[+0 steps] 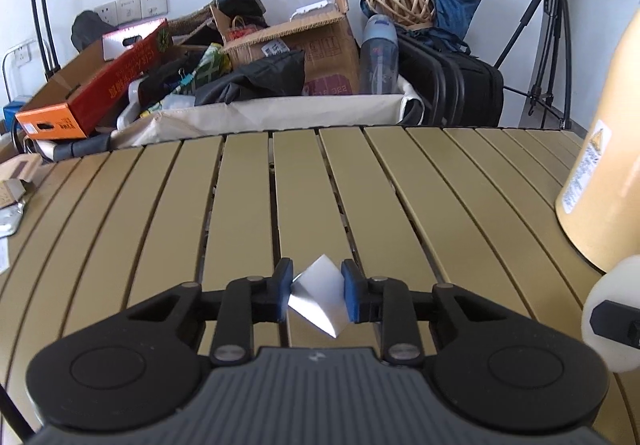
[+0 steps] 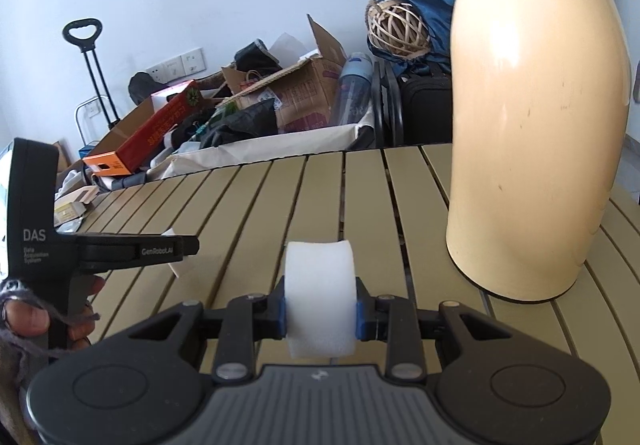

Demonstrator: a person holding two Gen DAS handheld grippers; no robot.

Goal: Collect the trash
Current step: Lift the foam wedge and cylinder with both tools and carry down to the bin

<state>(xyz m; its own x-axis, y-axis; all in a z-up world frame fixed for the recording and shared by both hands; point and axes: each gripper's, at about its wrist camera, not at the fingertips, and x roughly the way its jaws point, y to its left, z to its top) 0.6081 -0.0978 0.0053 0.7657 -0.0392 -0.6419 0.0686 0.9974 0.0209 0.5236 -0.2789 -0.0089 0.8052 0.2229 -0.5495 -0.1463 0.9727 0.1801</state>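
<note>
My left gripper is shut on a folded scrap of white paper, held just above the slatted olive table. My right gripper is shut on a white foam piece, also over the table. The foam piece and the right gripper's tip show at the right edge of the left wrist view. In the right wrist view the left gripper's body sits at the left, held by a hand, with the paper partly hidden behind it.
A tall cream bin stands on the table at the right, close to the right gripper. Beyond the table's far edge lies a white-lined cart piled with boxes, bags and a bottle. A tripod stands at the far right. Small boxes lie at the left edge.
</note>
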